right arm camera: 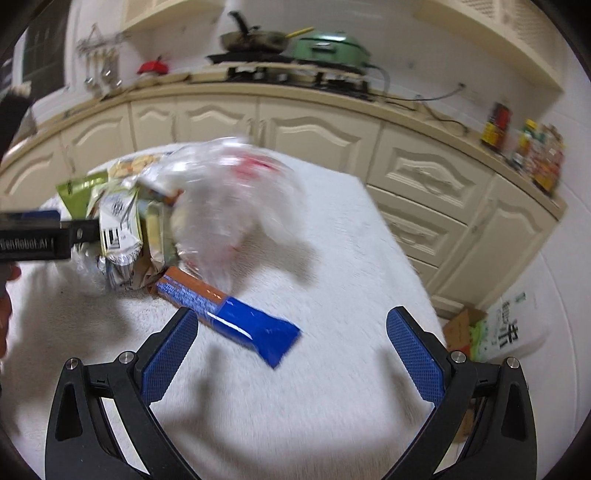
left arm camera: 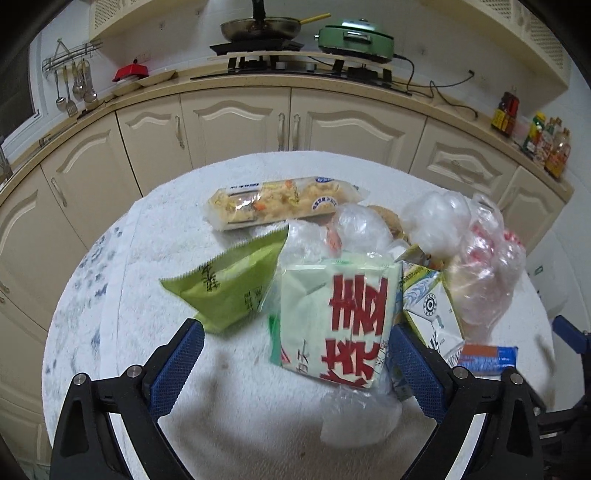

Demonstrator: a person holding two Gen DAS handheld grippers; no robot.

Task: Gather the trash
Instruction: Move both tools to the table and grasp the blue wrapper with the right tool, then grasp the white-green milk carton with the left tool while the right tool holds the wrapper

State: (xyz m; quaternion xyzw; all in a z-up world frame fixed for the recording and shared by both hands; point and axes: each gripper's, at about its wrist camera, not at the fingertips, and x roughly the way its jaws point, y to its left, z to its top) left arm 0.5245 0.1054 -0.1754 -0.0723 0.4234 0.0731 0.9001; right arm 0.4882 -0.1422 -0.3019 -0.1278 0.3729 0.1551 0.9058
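Both tools, left tool (left arm camera: 295, 345) and right tool (right arm camera: 291, 332), gape apart, empty, above the white bench (left arm camera: 229, 398); blue wrapper (right arm camera: 236, 317) lies beside the trash pile (left arm camera: 351, 266).

Counter: frying pan (left arm camera: 260, 27), green electric cooker (left arm camera: 355, 40), red lid (left arm camera: 131, 71), hanging utensils (left arm camera: 74, 86), sauce bottles (left arm camera: 532, 134); cream cabinets (left arm camera: 236, 122) below.

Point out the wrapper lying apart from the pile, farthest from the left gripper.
The clear noodle packet, lying alone at the table's far side; the other wrappers crowd together nearer.
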